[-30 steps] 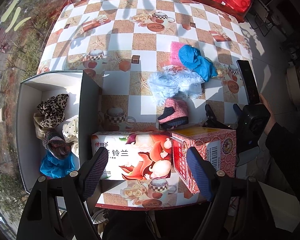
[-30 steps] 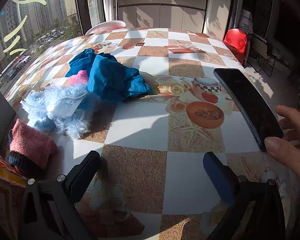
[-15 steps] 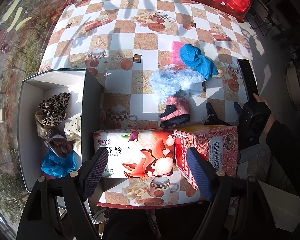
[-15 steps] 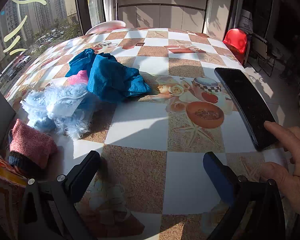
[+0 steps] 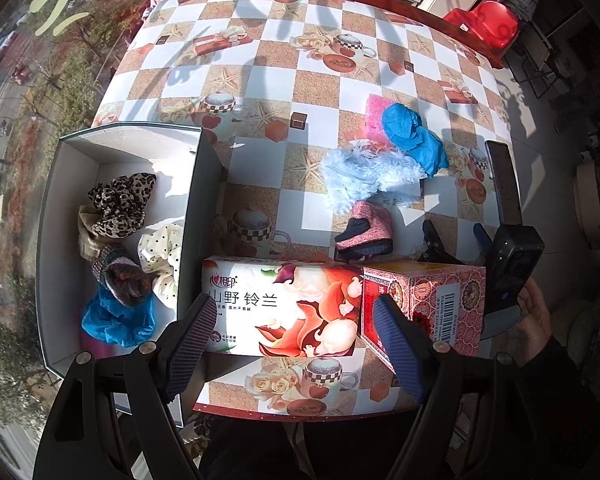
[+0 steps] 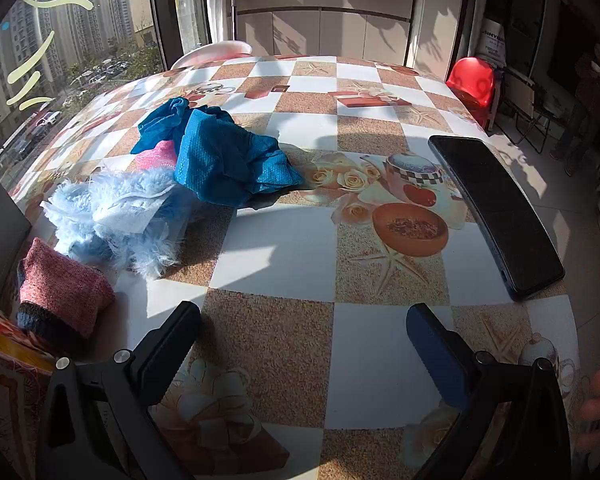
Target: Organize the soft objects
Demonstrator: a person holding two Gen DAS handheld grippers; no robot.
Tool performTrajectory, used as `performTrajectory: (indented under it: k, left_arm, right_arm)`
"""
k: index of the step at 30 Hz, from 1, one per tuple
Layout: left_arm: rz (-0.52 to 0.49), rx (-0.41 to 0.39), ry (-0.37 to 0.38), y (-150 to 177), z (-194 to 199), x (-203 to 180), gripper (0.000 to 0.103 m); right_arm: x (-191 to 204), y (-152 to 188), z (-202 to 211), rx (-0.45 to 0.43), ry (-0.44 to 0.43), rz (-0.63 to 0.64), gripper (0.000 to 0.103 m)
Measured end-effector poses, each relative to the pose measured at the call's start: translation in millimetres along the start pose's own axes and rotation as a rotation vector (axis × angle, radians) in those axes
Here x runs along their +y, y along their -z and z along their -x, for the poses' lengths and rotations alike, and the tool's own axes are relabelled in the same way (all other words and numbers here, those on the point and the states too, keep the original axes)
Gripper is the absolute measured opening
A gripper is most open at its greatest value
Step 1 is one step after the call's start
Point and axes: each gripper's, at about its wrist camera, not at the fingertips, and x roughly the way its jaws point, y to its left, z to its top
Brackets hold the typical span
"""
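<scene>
- Soft objects were in two groups. Already sorted into the white box (image 5: 72, 184) at the table's left edge: leopard-print scrunchie (image 5: 120, 204), polka-dot scrunchie (image 5: 162, 248), a dark knitted piece (image 5: 120, 276), a blue cloth (image 5: 116, 320).
- Not yet sorted, loose on the checked tablecloth (image 6: 284, 240): pink knit sock (image 6: 60, 292), fluffy light-blue cloth (image 6: 116, 212), teal cloth (image 6: 224, 160) lying partly over a pink sponge (image 6: 156, 156). They touched or overlapped one another, well apart from the box.
- My judgement: the box is the collecting bin, so the loose pile goes there next; the sock is nearest.
- Tissue pack (image 5: 280, 312) and red carton (image 5: 424, 308) stood side by side between me and the pile.
- My left gripper (image 5: 296, 336) pointed straight down above the tissue pack, jaws wide apart, nothing held.
- My right gripper (image 6: 300, 344) tilted down toward bare tablecloth, jaws apart and empty; a black phone (image 6: 496, 212) lay to its right.
</scene>
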Motion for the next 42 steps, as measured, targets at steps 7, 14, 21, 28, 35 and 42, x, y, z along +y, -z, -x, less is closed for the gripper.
performTrajectory:
  k: [7, 14, 21, 28, 35, 42]
  left_arm:
    - [-0.054, -0.017, 0.013, -15, -10, -15, 0.083]
    - [-0.133, -0.019, 0.027, -42, -30, -24, 0.083]
    - [-0.226, 0.014, 0.068, -75, -68, -31, 0.083]
    - [-0.366, 0.054, 0.156, -99, -109, -60, 0.083]
    - [-0.507, 0.080, 0.184, -108, -146, -88, 0.083]
    - [-0.555, 0.055, 0.217, -120, -165, -96, 0.082]
  right_arm:
    - [0, 0, -1, 0.000, 0.000, 0.000, 0.103]
    - [1, -2, -4, 0.004, 0.012, -0.021, 0.103]
    - [-19, -28, -3, 0.242, -0.171, 0.073, 0.103]
    - [-17, -89, 18, 0.163, -0.153, 0.183, 0.103]
    - [25, -126, -7, 0.171, -0.308, 0.376, 0.103]
    - [53, -130, -47, 0.291, -0.372, 0.506, 0.075]
